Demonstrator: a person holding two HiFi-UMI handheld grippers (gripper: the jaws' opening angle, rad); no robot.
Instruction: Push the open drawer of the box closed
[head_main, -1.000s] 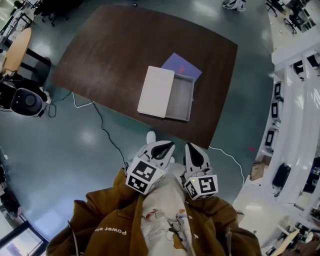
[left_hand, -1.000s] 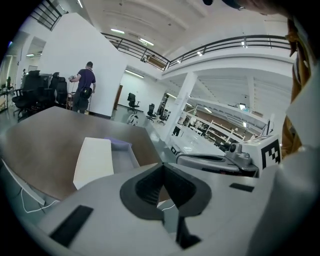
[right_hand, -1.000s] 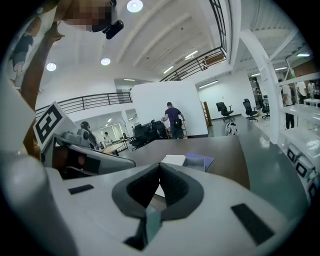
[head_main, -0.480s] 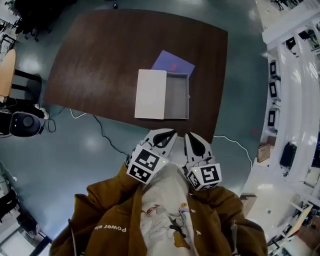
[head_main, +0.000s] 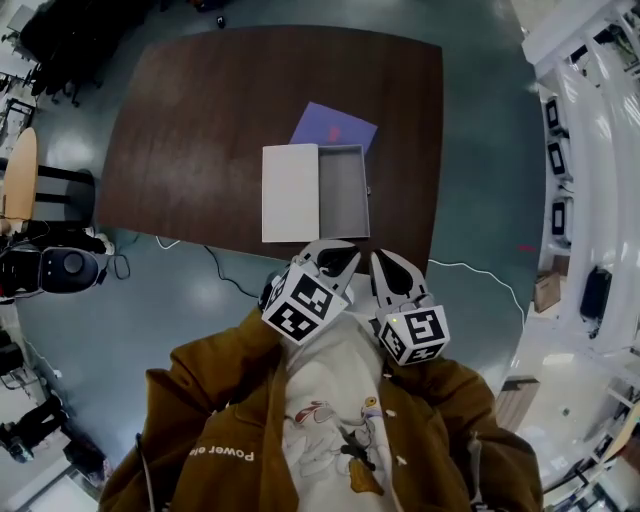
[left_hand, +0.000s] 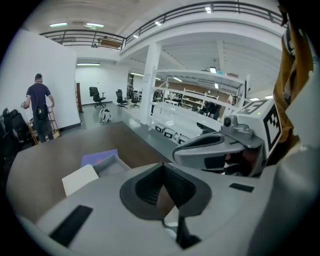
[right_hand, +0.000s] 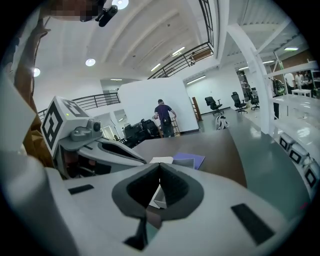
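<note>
On the worktop, near its front edge: a flat white box (head_main: 290, 193) lies with its drawer (head_main: 343, 192) pulled out to the right as the head view shows it.
Drawer: slid out nearly its full length, with thin upright walls and a grey floor showing, matte like card or felt.
Box shell: a plain rectangular slab, smooth, matte, off-white, with sharp corners and no print that can be made out.
Purple sheet (head_main: 335, 127): thin and flat, lying askew, its near part tucked under the far end of the drawer.
Worktop (head_main: 200, 110): broad, dark brown, wood-grained, with rounded corners and a faint sheen.
Left hand-held gripper (head_main: 335, 252): jaws pressed together with nothing between them, held off the worktop's near edge, close to the box but apart from it. Its own view shows dark ribbed pads meeting at a point.
Right hand-held gripper (head_main: 386, 260): jaws likewise closed on nothing, just beside the left one and pointing toward the worktop.
Gripper bodies: smooth light-grey plastic shells, each carrying a white cube with black square markers.
Box from the left gripper view: the white shell (left_hand: 80, 178) sits left of the grey drawer (left_hand: 107, 164).
Clothing: a brown jacket (head_main: 200, 420) over a pale printed shirt.
Floor (head_main: 150, 300): glossy grey-green, with a thin cable (head_main: 215, 270) trailing across it.
Background: a person (right_hand: 163, 117) stands by a white wall, well apart from the worktop.
</note>
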